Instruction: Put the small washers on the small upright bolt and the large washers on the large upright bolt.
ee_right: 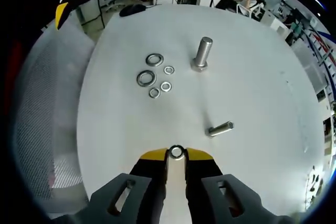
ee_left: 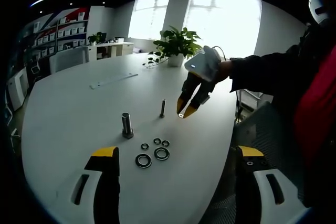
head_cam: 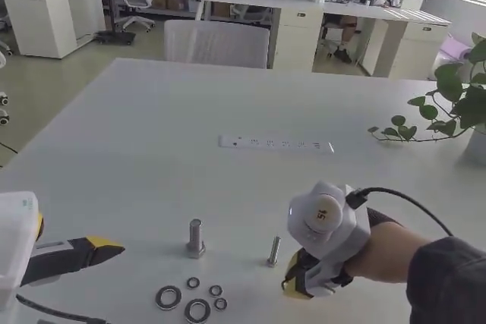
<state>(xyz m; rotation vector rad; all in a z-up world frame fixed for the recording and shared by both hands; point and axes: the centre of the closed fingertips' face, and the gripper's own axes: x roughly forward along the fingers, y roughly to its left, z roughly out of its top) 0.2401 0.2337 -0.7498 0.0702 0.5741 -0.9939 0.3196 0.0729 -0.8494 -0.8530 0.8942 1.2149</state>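
right gripper (ee_right: 177, 157) pinching washer (ee_right: 173, 152), left gripper (ee_left: 177, 153) wide

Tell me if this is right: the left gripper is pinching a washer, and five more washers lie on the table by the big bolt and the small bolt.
No. The right gripper is pinching the washer, as the right gripper view shows; the left gripper is open. Five more washers do lie on the table by the big bolt and the small bolt.
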